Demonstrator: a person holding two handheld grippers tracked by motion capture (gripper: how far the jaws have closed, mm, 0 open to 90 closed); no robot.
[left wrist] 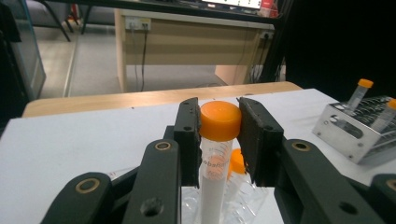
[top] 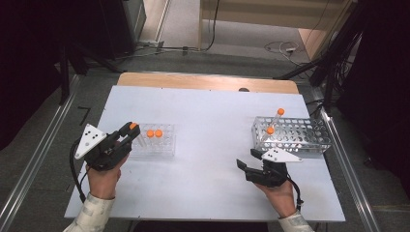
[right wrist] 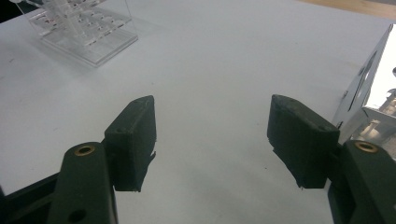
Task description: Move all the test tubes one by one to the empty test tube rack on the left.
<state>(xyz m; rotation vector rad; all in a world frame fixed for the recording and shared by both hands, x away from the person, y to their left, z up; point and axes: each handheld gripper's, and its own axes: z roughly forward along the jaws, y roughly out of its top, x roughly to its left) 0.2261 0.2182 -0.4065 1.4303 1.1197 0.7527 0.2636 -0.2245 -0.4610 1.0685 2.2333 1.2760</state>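
My left gripper (top: 131, 129) is shut on the orange cap of a clear test tube (left wrist: 218, 122), which hangs upright between the jaws at the left end of a clear plastic rack (top: 155, 142). Two more orange-capped tubes (top: 154, 133) stand in that rack. A metal wire rack (top: 291, 135) at the right holds two orange-capped tubes (top: 274, 121), one leaning. In front of it, low over the white table (top: 208, 121), my right gripper (top: 247, 160) stands open with nothing between its jaws (right wrist: 212, 135).
The white sheet covers a wooden table whose far edge (top: 208, 81) shows beyond it. Metal rails (top: 34, 164) run along both sides. Cables lie on the floor (top: 283, 47) behind, by a wooden desk.
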